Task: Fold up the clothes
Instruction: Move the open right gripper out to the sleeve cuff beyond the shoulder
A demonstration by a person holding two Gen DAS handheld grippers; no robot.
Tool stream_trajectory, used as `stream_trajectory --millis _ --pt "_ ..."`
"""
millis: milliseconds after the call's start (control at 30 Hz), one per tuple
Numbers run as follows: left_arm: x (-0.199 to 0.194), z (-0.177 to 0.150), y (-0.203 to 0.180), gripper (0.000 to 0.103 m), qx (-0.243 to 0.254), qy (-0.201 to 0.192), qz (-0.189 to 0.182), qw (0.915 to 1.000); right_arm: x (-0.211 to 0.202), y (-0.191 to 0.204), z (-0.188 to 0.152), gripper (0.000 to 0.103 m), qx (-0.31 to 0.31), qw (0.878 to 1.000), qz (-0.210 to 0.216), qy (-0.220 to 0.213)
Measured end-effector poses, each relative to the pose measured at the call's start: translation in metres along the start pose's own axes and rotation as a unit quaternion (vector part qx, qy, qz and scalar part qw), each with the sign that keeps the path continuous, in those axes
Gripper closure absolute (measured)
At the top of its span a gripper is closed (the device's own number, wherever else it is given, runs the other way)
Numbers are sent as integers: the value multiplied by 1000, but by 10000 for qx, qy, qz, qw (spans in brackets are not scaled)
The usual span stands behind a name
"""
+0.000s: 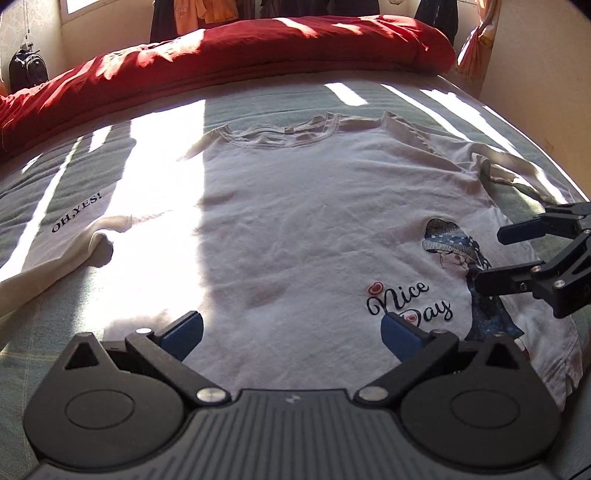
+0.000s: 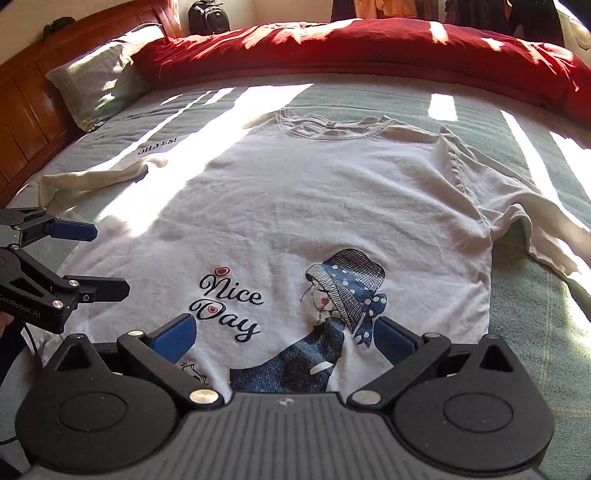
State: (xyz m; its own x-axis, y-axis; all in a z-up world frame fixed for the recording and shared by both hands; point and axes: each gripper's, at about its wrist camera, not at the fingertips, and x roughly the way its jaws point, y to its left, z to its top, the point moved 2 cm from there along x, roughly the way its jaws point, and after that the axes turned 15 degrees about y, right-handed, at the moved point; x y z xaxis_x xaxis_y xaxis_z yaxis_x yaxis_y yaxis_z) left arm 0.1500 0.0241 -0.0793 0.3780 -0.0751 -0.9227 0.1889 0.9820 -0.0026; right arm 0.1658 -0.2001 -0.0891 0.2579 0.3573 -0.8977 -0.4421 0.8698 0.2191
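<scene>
**T-shirt flat on the bed, both grippers spread and empty**

T-shirt (image 2: 295, 206) first: you've got one white long-sleeved cotton tee lying face up on the pale green bedsheet (image 2: 517, 310), neckline pointing away from you, hem nearest the cameras. Fabric looks soft and lightly creased all over. Two sleeves: one crumpled out to the side with "OH,YES!" (image 1: 75, 214) printed on it, the other bunched and folded over on itself at the opposite side. The front has a script "Nice Day" print (image 2: 227, 308) with small red hearts, next to a girl in a dotted blue hat (image 2: 347, 295).

Your left gripper (image 1: 291, 332) hovers over the hem with its jaws wide apart, holding nothing. Your right gripper (image 2: 284, 334) is the same, spread open above the girl print, nothing pinched. Both have blue pads on black plastic fingers.

Further back, one puffy red duvet (image 2: 369, 48) runs across the bed, one grey-green pillow (image 2: 96, 74) sits against the glossy wooden headboard (image 2: 26, 103), and a black backpack (image 2: 207, 16) stands behind it.
</scene>
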Motion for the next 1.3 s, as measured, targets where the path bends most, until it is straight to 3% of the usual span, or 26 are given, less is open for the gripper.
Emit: stream_trajectory --millis 167,300,567,633,733,900,1100,1300 --pt "36 27 14 2 -138 48 60 9999 31 -38 31 0 780 9964 338 -16" --pt "64 33 26 2 -446 789 -175 9957 45 -50 36 0 1029 9937 400 191" --pt "72 53 34 3 -563 1763 -329 9822 64 -22 56 0 499 9880 -506 1369" --pt "68 56 38 4 -600 1807 -324 9812 60 -25 63 0 701 9844 -562 1516" --pt "61 60 44 4 -655 1873 -316 9796 41 -41 72 0 1297 9833 -441 1199" --pt "53 69 42 4 -720 1977 -351 9770 28 -69 95 0 1929 9793 131 592" --pt "54 81 22 4 -517 2010 -286 9778 50 -82 113 0 1985 9753 841 476" --pt "60 102 11 4 -517 2062 -75 9771 53 -103 100 1 1965 9754 764 643"
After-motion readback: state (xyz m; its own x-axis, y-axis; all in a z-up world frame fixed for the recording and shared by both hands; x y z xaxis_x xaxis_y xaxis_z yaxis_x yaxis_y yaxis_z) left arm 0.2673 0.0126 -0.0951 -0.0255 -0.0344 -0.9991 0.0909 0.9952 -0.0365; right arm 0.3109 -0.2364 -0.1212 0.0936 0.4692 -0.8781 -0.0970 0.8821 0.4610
